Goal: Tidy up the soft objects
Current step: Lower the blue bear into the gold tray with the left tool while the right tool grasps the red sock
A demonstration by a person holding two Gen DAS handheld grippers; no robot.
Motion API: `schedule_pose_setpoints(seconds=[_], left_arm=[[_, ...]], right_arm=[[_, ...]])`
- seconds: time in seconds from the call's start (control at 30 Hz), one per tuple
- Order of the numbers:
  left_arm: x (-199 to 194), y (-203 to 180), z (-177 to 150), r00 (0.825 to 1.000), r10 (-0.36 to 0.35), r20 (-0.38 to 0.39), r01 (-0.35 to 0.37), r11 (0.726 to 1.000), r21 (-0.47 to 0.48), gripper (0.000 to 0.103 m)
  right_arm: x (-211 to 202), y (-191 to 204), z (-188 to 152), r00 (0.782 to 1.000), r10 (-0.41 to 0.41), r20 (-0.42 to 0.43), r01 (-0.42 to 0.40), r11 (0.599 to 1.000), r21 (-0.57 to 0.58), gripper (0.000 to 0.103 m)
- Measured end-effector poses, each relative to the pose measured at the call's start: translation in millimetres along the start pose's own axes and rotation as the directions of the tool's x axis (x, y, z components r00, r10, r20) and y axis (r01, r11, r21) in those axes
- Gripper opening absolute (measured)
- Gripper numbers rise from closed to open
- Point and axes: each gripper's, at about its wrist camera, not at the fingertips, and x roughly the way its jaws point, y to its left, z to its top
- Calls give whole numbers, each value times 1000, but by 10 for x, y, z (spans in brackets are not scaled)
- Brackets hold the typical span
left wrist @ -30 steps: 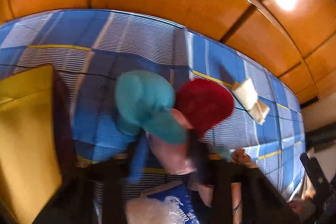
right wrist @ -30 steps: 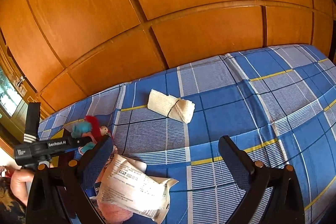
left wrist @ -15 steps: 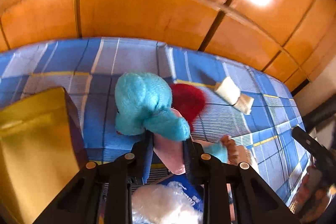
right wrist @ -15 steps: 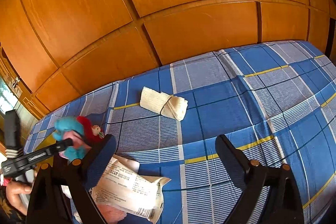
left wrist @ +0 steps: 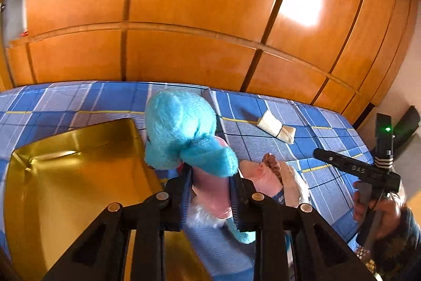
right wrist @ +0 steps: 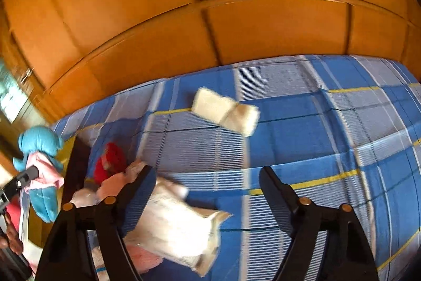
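Observation:
My left gripper is shut on a turquoise and pink plush toy, held up in the air beside the open gold box. The toy also shows in the right wrist view, at the far left. My right gripper is open and empty above the blue plaid bed sheet. A white plastic packet lies just under its left finger. A red plush lies on the bed by the box. A rolled cream cloth lies further back.
An orange wooden wardrobe stands along the far side of the bed. A pink soft item lies behind my left gripper. The right gripper's handle and hand show at the right of the left wrist view.
My left gripper has lifted the turquoise toy off the bed and swung it left, next to the gold box, leaving the red plush behind. My right gripper has shifted slightly, still open.

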Motion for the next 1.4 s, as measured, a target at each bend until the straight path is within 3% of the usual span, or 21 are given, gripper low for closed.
schedule_pose_setpoints(seconds=[0.13, 0.33, 0.47, 0.6, 0.73, 0.8, 0.83, 0.93, 1.27, 1.4], left_arm=[[-239, 256, -61, 1000, 8, 24, -8, 999, -31, 26], [-342, 743, -139, 997, 82, 14, -81, 994, -78, 26], [-263, 1012, -160, 993, 116, -7, -116, 989, -95, 26], [-26, 1223, -113, 992, 115, -56, -121, 986, -115, 31], [201, 1279, -46, 989, 127, -76, -138, 979, -148, 44], [232, 1260, -33, 991, 112, -71, -123, 979, -163, 51], [224, 1252, -30, 991, 117, -63, -126, 978, -166, 59], [157, 1237, -63, 991, 126, -41, -132, 973, -189, 61], [-257, 1068, -445, 976, 216, -35, -217, 940, -262, 69], [-420, 915, -624, 961, 275, -37, -275, 929, -249, 71]], right_arm=[[104, 365, -11, 998, 40, -38, -43, 995, -93, 76], [414, 1044, 157, 990, 106, -93, -123, 969, -212, 75], [728, 1401, 225, 980, 106, -170, -152, 945, -289, 75], [1180, 1670, 260, 966, 37, -254, -127, 929, -348, 75], [1523, 1750, 197, 944, -42, -326, -93, 917, -387, 74], [1643, 1782, 134, 936, -57, -347, -96, 907, -409, 56], [1672, 1794, 108, 936, -69, -346, -88, 904, -419, 56], [1663, 1797, 89, 942, -69, -330, -81, 903, -423, 52], [1656, 1784, 11, 949, -45, -312, -91, 908, -408, 51], [1626, 1777, 20, 949, -48, -310, -90, 906, -414, 52]])
